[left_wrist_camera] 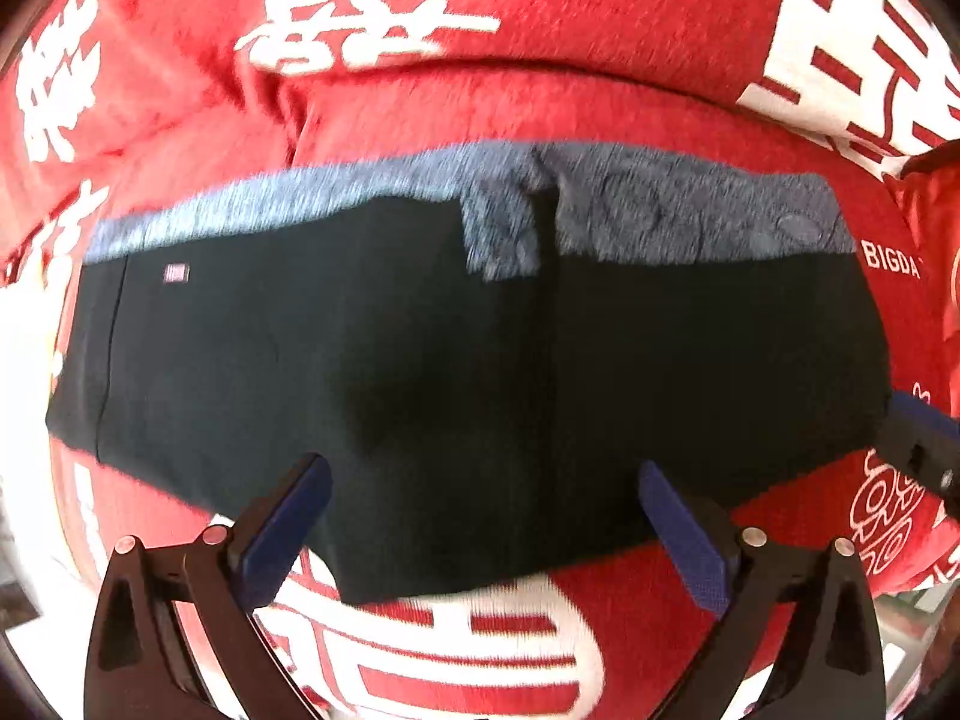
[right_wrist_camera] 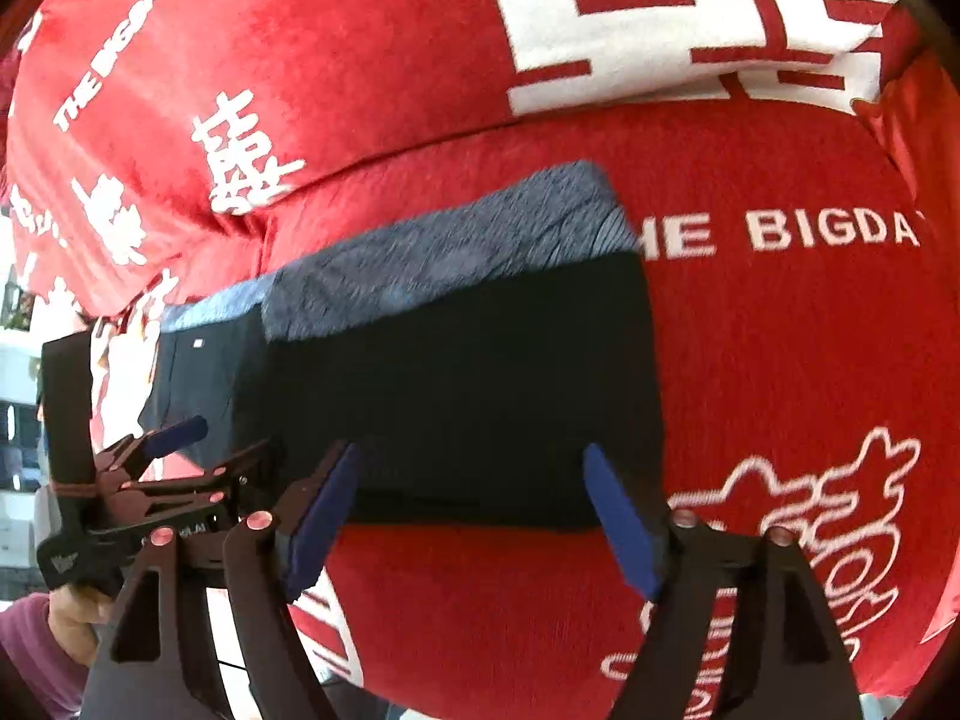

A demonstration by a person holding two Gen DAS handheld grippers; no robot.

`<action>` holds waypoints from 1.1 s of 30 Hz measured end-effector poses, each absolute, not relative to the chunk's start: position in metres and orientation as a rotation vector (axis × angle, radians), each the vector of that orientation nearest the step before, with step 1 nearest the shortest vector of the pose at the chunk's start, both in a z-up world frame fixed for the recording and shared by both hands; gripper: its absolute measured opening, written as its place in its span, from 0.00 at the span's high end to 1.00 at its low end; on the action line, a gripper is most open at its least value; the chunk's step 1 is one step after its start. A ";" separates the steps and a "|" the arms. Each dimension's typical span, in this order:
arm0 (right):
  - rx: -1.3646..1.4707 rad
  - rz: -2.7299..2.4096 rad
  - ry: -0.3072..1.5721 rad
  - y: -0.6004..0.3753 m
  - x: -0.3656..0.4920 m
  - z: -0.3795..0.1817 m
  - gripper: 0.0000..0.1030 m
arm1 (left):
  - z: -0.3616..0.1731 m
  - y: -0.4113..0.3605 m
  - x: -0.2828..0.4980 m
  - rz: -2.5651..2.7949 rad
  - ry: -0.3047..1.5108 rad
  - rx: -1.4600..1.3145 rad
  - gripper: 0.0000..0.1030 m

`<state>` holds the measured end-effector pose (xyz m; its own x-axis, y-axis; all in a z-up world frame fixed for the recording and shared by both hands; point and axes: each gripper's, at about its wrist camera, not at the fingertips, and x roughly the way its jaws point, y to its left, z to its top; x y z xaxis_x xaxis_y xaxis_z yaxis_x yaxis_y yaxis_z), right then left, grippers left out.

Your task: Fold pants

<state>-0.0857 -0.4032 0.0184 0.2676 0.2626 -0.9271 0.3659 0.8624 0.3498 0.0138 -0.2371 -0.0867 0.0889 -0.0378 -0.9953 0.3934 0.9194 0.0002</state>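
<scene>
Your left gripper (left_wrist_camera: 483,495) and right gripper (right_wrist_camera: 471,483), both spread and empty, hover at the folded pants' (left_wrist_camera: 420,372) near edge (red blanket (left_wrist_camera: 600,30) beneath).

Red plush blanket (left_wrist_camera: 600,12) with white characters, "BIGDAY" lettering (right_wrist_camera: 834,234); wrinkled, covers whole surface.

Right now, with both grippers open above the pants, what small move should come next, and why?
Probably lower the left gripper onto the near edge of the black pants: its jaws stand open around that edge, gripping nothing, and the pants lie flat on the red blanket.
</scene>
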 end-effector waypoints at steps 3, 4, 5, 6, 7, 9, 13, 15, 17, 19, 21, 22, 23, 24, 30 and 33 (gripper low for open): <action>0.528 -0.051 1.359 -0.393 -0.094 0.015 0.21 | -0.092 -0.230 -0.001 -0.284 1.488 0.302 0.00; 0.533 -0.043 1.379 -0.391 -0.098 0.012 0.21 | -0.094 -0.230 -0.005 -0.278 1.493 0.306 0.00; 0.539 -0.046 1.406 -0.389 -0.102 0.008 0.21 | -0.096 -0.227 -0.010 -0.272 1.501 0.311 0.00; 0.540 -0.048 1.422 -0.388 -0.105 0.005 0.21 | -0.097 -0.225 -0.014 -0.271 1.507 0.310 0.00; 0.541 -0.047 1.437 -0.387 -0.109 0.002 0.21 | -0.098 -0.223 -0.016 -0.271 1.513 0.308 0.00; 0.535 -0.059 1.458 -0.383 -0.116 -0.002 0.21 | -0.101 -0.217 -0.020 -0.271 1.529 0.302 0.00; 0.543 -0.096 1.473 -0.371 -0.121 -0.003 0.21 | -0.105 -0.204 -0.020 -0.288 1.544 0.303 0.00; 0.545 -0.119 1.475 -0.361 -0.121 -0.003 0.21 | -0.105 -0.196 -0.016 -0.307 1.543 0.312 0.00; 0.536 -0.135 1.472 -0.348 -0.119 0.000 0.21 | -0.103 -0.186 -0.011 -0.327 1.535 0.315 0.00; 0.524 -0.149 1.470 -0.330 -0.115 0.003 0.21 | -0.099 -0.172 -0.004 -0.342 1.531 0.313 0.00; 0.531 -0.157 1.468 -0.310 -0.111 0.004 0.21 | -0.094 -0.157 0.003 -0.354 1.521 0.311 0.00; 0.535 -0.159 1.469 -0.298 -0.107 0.004 0.21 | -0.093 -0.149 0.007 -0.356 1.515 0.315 0.00; 0.533 -0.160 1.472 -0.287 -0.101 0.003 0.21 | -0.091 -0.137 0.012 -0.355 1.506 0.322 0.00; 0.532 -0.156 1.474 -0.279 -0.097 0.003 0.21 | -0.091 -0.129 0.016 -0.351 1.500 0.327 0.00; 0.510 -0.115 1.484 -0.218 -0.066 -0.001 0.21 | -0.091 -0.065 0.039 -0.288 1.483 0.287 0.00; 0.463 -0.077 1.507 -0.191 -0.049 -0.006 0.21 | -0.094 -0.037 0.048 -0.252 1.488 0.244 0.00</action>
<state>-0.0494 -0.1906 -0.0057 0.0792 0.2337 -0.9691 0.3311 0.9108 0.2467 0.0485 -0.0366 -0.0936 0.0660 -0.0160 -0.9977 0.3132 0.9497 0.0055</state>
